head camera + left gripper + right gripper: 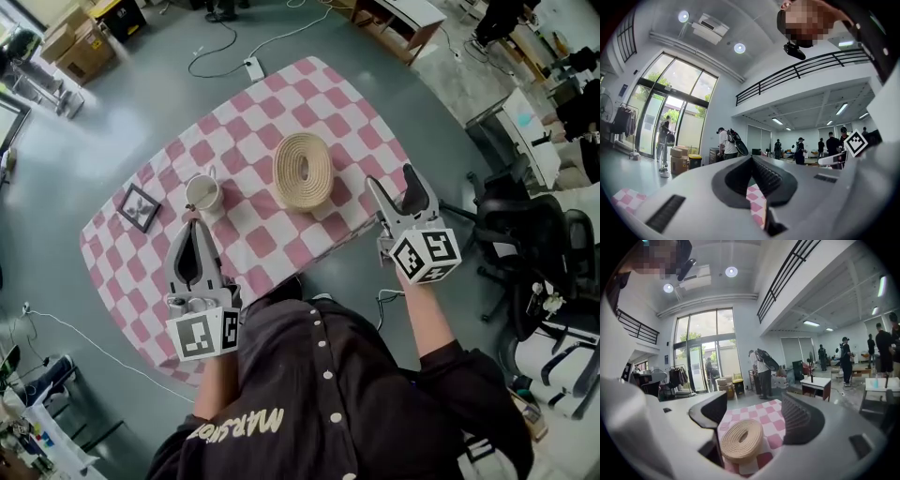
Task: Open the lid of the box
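Observation:
A round beige woven box (pixel 302 171) with a ring-shaped lid sits near the middle of the pink-and-white checked tablecloth (pixel 253 131). My right gripper (pixel 391 176) hovers open at the table's near right edge, to the right of the box and apart from it. In the right gripper view the box (pixel 740 439) shows low between the spread jaws of the right gripper (pixel 752 404). My left gripper (pixel 194 225) is shut and empty over the near left of the cloth, just below a white cup (pixel 203 194). In the left gripper view the left gripper (pixel 751 159) shows only cloth under its tips.
A small dark picture frame (pixel 139 207) lies at the table's left corner. A black office chair (pixel 511 234) stands to the right of the table. A power strip (pixel 252 67) and cable lie on the floor beyond; cardboard boxes (pixel 80 42) sit far left.

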Motion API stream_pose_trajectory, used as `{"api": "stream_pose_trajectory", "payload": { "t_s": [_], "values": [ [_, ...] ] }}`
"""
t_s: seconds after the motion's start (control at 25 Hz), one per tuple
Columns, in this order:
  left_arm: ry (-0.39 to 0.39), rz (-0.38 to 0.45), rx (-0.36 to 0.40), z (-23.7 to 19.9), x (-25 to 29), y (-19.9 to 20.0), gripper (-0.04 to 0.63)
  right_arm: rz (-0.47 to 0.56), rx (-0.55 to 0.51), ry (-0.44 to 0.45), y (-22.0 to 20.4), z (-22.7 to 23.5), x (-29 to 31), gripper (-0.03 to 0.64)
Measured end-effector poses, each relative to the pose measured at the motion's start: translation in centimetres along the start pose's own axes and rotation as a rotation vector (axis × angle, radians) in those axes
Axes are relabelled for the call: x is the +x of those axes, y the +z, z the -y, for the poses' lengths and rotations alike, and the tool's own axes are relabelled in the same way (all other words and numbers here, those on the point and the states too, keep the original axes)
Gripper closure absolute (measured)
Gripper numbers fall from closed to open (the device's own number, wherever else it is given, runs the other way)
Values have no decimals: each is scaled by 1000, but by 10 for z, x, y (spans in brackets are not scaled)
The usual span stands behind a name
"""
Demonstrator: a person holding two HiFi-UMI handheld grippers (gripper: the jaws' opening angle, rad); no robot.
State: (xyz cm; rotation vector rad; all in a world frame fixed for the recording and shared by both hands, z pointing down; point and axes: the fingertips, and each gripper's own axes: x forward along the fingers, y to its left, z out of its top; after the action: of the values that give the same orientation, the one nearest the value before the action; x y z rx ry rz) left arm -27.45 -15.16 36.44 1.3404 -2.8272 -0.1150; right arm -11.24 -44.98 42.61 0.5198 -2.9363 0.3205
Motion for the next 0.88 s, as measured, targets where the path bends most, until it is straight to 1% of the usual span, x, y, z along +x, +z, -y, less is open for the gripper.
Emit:
{"api": "stream_pose_trajectory", "payload": {
  "t_s": [0.36, 0.64, 0.88],
  "values": [
    [-38, -36, -5, 1, 15, -16, 584, -182, 21, -49, -68, 5, 67, 264],
    [-49, -74, -16, -4, 23, -30, 584, -359, 27, -84, -132, 4, 111, 262],
    [-48, -98, -33, -8, 27, -42, 584, -518, 29, -125, -188, 4, 134, 259]
  ]
}}
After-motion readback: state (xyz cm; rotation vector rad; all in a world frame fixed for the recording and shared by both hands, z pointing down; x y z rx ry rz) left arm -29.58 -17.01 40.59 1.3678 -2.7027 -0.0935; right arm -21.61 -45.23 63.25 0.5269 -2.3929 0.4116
